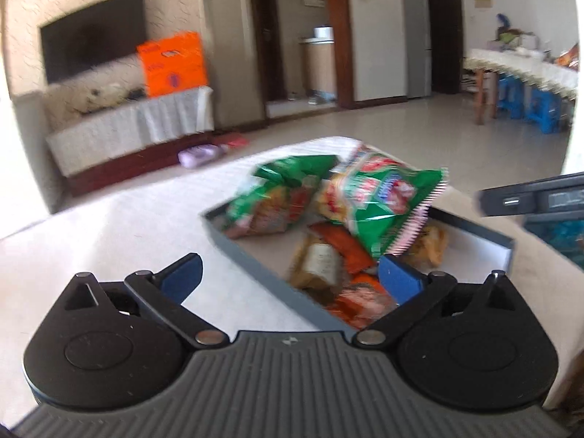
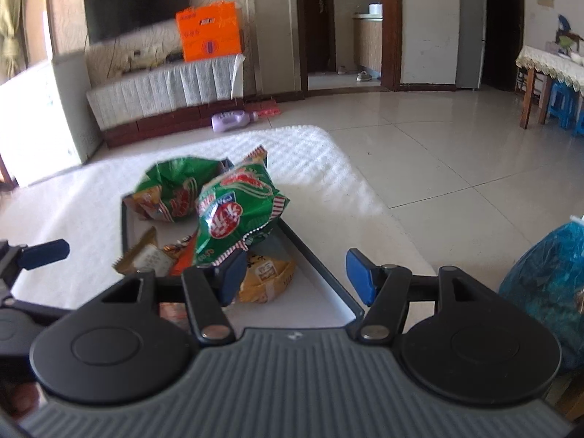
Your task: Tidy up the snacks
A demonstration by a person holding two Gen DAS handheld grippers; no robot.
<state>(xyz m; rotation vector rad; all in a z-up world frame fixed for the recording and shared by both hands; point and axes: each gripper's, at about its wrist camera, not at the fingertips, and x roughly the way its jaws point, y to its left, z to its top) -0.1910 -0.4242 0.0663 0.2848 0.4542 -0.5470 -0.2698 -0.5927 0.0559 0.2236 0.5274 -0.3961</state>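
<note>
The left gripper [image 1: 290, 273] stands with its jaws spread as wide as they go, nothing between the blue pads; its near pad hangs over the corner of the tray. The right gripper [image 2: 295, 279] has its jaws well apart too and grips nothing, though its left pad sits just in front of the lower edge of a green bag.

Below them a shallow tray [image 2: 321, 266], dark grey at the rim and white inside, rests on a white textured cloth on the counter [image 2: 310, 153]. Nearest in it lie small packets: a yellow one [image 2: 268, 277], a tan one with a pale label [image 2: 148, 259], and orange-red wrappers [image 1: 343, 241]. Behind them a puffy green snack bag [image 2: 237, 215] with red and white lettering and a pink-striped crimped edge leans tilted over the packets. A second green bag [image 2: 171, 189], crumpled, lies at the tray's far end.

To the right, off the tray, sits a blue plastic bag [image 2: 547, 281].
</note>
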